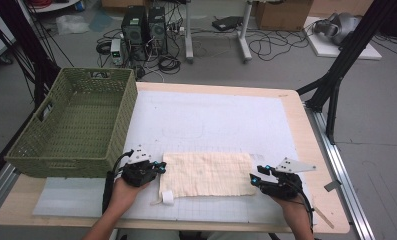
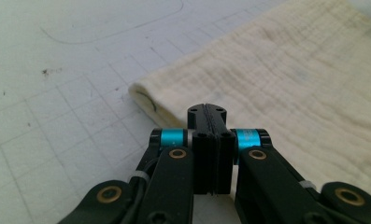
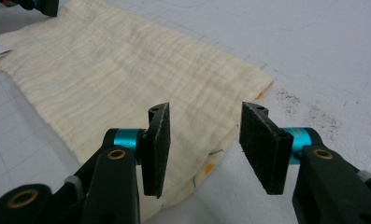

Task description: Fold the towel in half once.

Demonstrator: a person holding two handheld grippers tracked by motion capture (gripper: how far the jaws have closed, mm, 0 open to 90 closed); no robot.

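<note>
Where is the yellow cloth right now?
In the high view, the folded cream cloth lies flat on the white mat's near edge, between both hand-held grippers, right of the green basket.

No text, label, brand, number or sign can be read anywhere in these pictures. The white mat on the table carries only a printed grid and faint curved outlines, with no figures along its lines. The cream cloth bears a small white tag at its 7 o'clock corner in the high view, but the tag is too small to show any lettering. In the gripper views the cloth shows only small dark and orange marks near its edge, which form no letters. The computer towers and cardboard boxes on the floor at 12 o'clock are too blurred to show any writing.
</note>
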